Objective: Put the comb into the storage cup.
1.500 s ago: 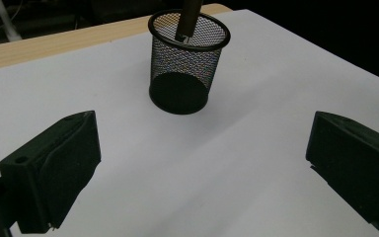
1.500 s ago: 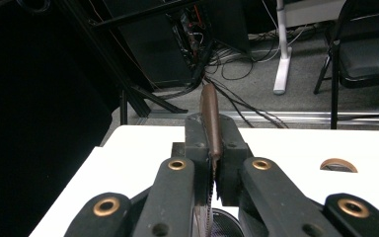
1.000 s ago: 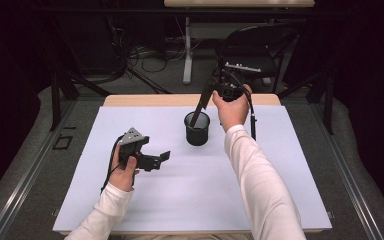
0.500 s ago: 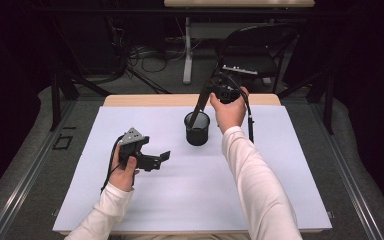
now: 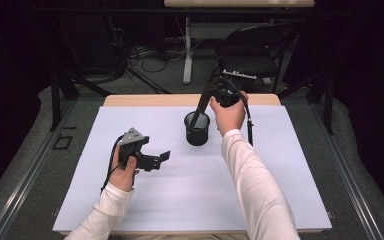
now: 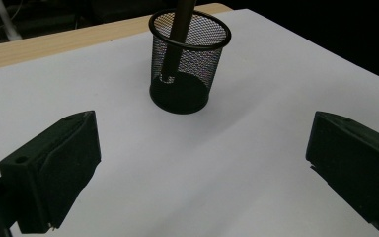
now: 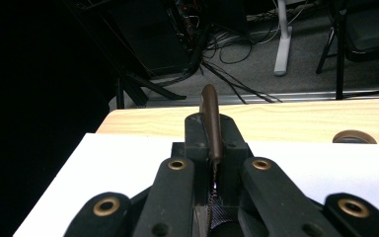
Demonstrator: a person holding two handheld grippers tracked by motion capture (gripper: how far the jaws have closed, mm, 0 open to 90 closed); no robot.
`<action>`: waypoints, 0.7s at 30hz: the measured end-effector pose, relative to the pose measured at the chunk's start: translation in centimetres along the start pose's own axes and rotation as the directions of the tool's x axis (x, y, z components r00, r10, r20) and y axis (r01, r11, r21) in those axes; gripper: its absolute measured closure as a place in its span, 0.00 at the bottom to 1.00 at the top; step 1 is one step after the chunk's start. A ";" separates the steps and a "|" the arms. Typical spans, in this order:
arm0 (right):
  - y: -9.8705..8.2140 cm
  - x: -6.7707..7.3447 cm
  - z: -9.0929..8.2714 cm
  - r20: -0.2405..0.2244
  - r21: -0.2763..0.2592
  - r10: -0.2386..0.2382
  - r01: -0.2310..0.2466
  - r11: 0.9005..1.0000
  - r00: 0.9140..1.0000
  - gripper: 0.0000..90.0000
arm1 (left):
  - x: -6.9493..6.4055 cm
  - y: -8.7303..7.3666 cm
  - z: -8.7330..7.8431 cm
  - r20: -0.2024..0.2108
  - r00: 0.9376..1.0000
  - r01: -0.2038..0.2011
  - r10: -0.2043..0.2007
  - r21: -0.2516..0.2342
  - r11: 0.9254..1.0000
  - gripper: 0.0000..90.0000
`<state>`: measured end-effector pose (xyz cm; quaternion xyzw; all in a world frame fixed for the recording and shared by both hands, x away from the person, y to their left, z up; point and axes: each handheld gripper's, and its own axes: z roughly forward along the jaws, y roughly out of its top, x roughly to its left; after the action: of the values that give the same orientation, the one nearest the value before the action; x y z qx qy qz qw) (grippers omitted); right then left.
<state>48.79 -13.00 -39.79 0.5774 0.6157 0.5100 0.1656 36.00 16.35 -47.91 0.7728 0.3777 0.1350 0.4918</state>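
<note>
A black mesh cup [image 5: 197, 131] stands upright on the white sheet [image 5: 180, 200] near the table's far middle; it also shows in the left gripper view [image 6: 190, 74]. A long dark brown rod [image 5: 200, 107] leans out of the cup, its lower end inside [image 6: 170, 54]. My right gripper [image 5: 211, 94], held above and just right of the cup, is shut on the rod's upper part; the rod's rounded tip [image 7: 209, 106] sticks out past the jaws [image 7: 211, 140]. My left gripper [image 5: 161, 160] rests on the sheet left of the cup, open with nothing between its pads [image 6: 197, 168].
A strip of bare wood [image 5: 145, 100] runs along the table's far edge beyond the sheet. A black chair [image 5: 252, 50] and cables [image 5: 130, 55] lie on the floor behind the table. Metal rails [image 5: 20, 185] flank both sides.
My right hand has shifted only slightly above the cup, still gripping the rod. The left hand has stayed put.
</note>
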 end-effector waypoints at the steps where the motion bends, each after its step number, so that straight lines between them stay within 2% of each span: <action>1: -0.1 0.0 0.1 0.001 -0.002 0.000 0.000 1.000 1.000 0.97 | 0.0 0.0 0.0 0.000 1.000 0.000 0.000 0.000 1.000 0.01; 21: -1.9 -0.9 1.1 0.005 0.019 0.012 -0.012 1.000 1.000 0.97 | 0.0 0.0 0.1 -0.001 1.000 -0.002 0.002 0.003 1.000 0.01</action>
<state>48.87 -12.94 -42.12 0.5839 0.6165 0.5039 0.1585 36.00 16.28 -47.98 0.7738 0.3773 0.1353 0.4905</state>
